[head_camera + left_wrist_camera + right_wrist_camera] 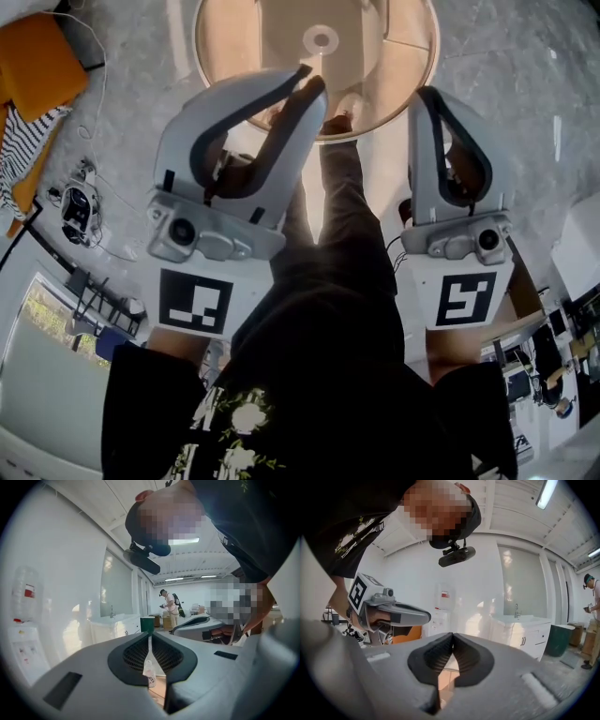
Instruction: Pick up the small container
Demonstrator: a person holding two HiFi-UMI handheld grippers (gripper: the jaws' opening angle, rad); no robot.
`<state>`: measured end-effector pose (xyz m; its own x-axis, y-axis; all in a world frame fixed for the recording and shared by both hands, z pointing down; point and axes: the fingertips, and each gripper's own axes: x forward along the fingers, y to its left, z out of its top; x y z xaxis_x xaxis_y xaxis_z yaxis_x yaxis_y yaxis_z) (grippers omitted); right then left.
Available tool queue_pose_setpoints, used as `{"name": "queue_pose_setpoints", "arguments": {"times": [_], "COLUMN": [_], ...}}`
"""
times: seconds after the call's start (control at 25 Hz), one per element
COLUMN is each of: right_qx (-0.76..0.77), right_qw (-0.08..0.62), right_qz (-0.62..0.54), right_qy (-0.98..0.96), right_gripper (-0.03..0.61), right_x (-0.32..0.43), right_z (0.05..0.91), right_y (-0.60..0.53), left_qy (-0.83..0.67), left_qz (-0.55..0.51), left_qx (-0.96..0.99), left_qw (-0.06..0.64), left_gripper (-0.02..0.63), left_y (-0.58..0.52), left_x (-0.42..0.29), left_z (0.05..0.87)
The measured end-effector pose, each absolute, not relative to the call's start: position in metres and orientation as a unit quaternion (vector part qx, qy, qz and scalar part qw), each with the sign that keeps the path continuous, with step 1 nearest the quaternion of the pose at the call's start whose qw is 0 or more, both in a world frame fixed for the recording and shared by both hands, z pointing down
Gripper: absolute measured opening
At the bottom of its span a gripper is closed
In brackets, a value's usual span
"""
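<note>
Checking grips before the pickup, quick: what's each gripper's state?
Left gripper: closed, empty; the container shows beyond it, not gripped.
Right gripper: closed, empty.

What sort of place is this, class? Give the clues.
Likely an open indoor workroom or lab: a white sink cabinet, a water dispenser and overhead strip lights.

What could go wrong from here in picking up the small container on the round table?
1. The left hand-held gripper and the right hand-held gripper are both shut; approaching like this could knock the small container over.
2. It looks narrow, so an off-centre grip may tip it on the round table.
</note>
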<state>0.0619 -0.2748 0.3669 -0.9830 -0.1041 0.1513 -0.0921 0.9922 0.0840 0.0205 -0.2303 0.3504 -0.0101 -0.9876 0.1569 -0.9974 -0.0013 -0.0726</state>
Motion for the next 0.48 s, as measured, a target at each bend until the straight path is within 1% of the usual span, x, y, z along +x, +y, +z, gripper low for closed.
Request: {"name": "queue_pose_setpoints", "arguments": {"times": [0.08, 0.16, 0.2, 0.24, 0.48], "right_qx": [0.044, 0.034, 0.028, 0.023, 0.007], "right_qw": [0.074, 0.076, 0.078, 0.081, 0.097], "right_qz": [-0.036, -0.036, -0.036, -0.037, -0.046], "right_qy": [-0.996, -0.996, -0.996, -0.996, -0.994], "right_gripper": [-0.002, -0.001, 0.022, 0.102, 0.106], "right_x": [0.058, 0.055, 0.053, 0.05, 0.037], "right_z": [0.373, 0.381, 0.385, 0.39, 0.426], "right_y": [-0.274, -0.271, -0.269, -0.268, -0.263], "left_qy": [-0.704, -0.706, -0.707, -0.708, -0.71], "left_qz": [0.078, 0.077, 0.079, 0.083, 0.096], "left_qx": [0.705, 0.703, 0.702, 0.7, 0.694], "left_qw": [0.035, 0.038, 0.04, 0.044, 0.067], "left_gripper": [0.017, 0.04, 0.046, 0.051, 0.051], "left_y": [-0.232, -0.232, -0.232, -0.231, -0.224], "left_x": [0.018, 0.016, 0.014, 0.012, 0.003], "left_z": [0.361, 0.369, 0.373, 0.379, 0.424]}}
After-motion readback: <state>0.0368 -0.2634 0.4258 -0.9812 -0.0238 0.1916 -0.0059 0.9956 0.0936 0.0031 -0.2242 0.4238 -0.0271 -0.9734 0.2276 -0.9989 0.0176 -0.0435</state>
